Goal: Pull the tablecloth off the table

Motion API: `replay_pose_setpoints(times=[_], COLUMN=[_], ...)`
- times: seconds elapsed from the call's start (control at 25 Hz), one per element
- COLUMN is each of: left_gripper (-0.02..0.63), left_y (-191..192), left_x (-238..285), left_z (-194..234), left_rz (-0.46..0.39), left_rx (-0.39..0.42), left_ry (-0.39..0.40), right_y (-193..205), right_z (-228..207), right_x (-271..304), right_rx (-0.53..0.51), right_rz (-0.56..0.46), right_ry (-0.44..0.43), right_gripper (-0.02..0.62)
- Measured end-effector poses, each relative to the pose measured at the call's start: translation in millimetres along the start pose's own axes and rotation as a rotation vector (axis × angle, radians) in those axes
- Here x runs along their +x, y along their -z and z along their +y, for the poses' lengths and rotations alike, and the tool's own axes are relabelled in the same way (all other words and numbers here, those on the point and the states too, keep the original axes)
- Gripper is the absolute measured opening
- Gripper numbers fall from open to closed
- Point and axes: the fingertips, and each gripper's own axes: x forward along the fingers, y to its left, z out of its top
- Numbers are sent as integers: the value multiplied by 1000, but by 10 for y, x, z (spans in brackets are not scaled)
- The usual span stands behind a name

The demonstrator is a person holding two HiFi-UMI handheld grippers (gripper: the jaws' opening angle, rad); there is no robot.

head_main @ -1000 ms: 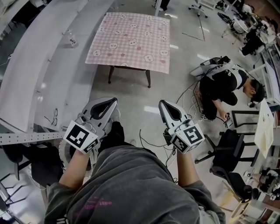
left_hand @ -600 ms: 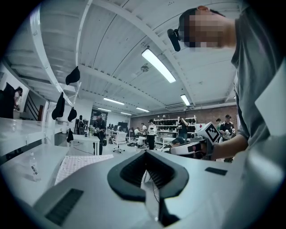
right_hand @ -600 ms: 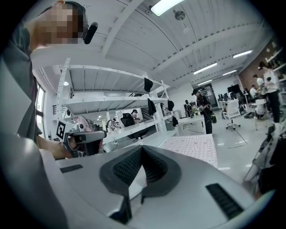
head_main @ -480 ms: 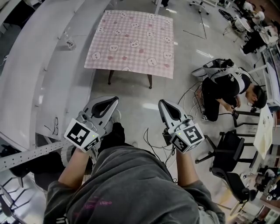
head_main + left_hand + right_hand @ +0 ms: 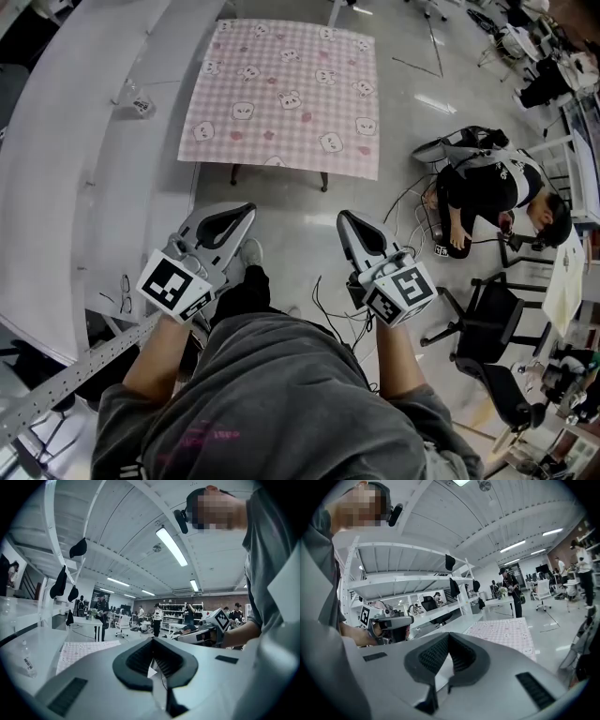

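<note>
A pink checked tablecloth [image 5: 281, 94] with small animal prints lies flat over a small table, whose dark legs [image 5: 324, 181] show below its near edge. It stands on the floor well ahead of both grippers. My left gripper [image 5: 246, 208] and right gripper [image 5: 343, 217] are held side by side close to the person's body, both shut with nothing between the jaws. The cloth shows low left in the left gripper view [image 5: 84, 648] and right of centre in the right gripper view [image 5: 504, 632], far beyond the left gripper's [image 5: 152, 639] and right gripper's [image 5: 449, 634] closed tips.
A long white shelf unit [image 5: 75, 141] runs along the left, with a small bottle [image 5: 131, 98] and glasses [image 5: 125, 291] on it. A person [image 5: 487, 187] crouches on the floor at the right. Cables [image 5: 328, 300] and a black office chair [image 5: 487, 319] lie near my right side.
The table and cloth have drifted slightly nearer and lower in the head view as the person steps forward. Both grippers stay shut in the same pose.
</note>
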Motion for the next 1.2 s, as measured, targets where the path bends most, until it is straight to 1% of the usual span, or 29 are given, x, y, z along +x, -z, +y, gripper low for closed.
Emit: replay_pose_setpoints(times=[0.24, 0.52, 0.72, 0.88, 1.04, 1.2], left_gripper=[0, 0, 0, 0, 0, 0], left_y=[-76, -142, -239, -227, -167, -149], left_x=[100, 174, 254, 283, 278, 260], left_z=[419, 1021, 1408, 1687, 1887, 2028], left_rz=[-8, -11, -9, -12, -19, -20], left_rx=[-14, -29, -29, -32, -42, -49], left_ry=[17, 31, 60, 67, 65, 59], right_y=[-92, -257, -386, -408, -366, -368], right_z=[-90, -166, -208, -217, -205, -207], right_x=[390, 921, 1293, 1567, 1757, 1889], right_rx=[2, 5, 10, -13, -59, -60], right_rz=[16, 23, 26, 38, 66, 72], right_ry=[16, 46, 66, 73, 74, 77], right_gripper=[-2, -2, -2, -2, -2, -2])
